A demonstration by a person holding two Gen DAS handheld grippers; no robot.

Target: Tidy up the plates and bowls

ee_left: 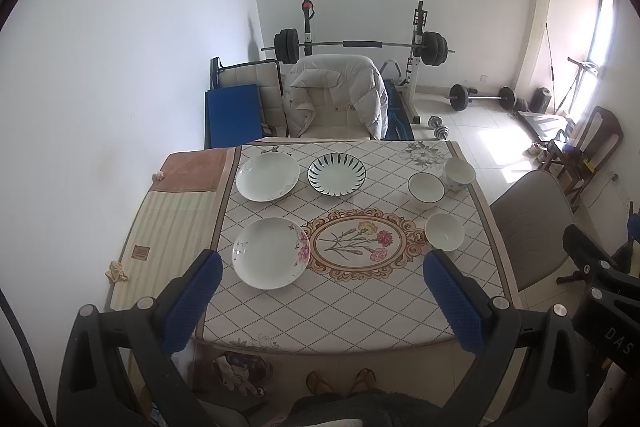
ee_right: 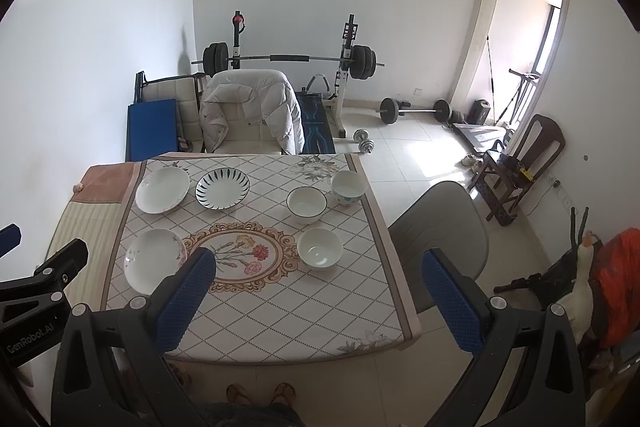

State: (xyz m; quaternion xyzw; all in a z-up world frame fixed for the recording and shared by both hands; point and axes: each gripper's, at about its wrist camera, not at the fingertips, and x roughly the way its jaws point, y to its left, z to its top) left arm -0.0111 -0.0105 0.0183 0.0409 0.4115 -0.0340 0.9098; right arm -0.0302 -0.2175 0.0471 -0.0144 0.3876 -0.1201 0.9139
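On the table three plates lie at 10 to 11 o'clock: the flowered plate is nearest. Three bowls stand at 1 o'clock, the plain bowl nearest. The left tool and the right tool both hang wide apart, holding nothing. The dishes look stiff, glazed, slippery and fragile; I would pinch the rim.

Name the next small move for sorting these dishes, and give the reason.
Probably lower the left tool toward the flowered plate. Both tools are open and empty above the table's near edge, that plate lies nearest on the left, and the three plates still sit apart, unstacked.
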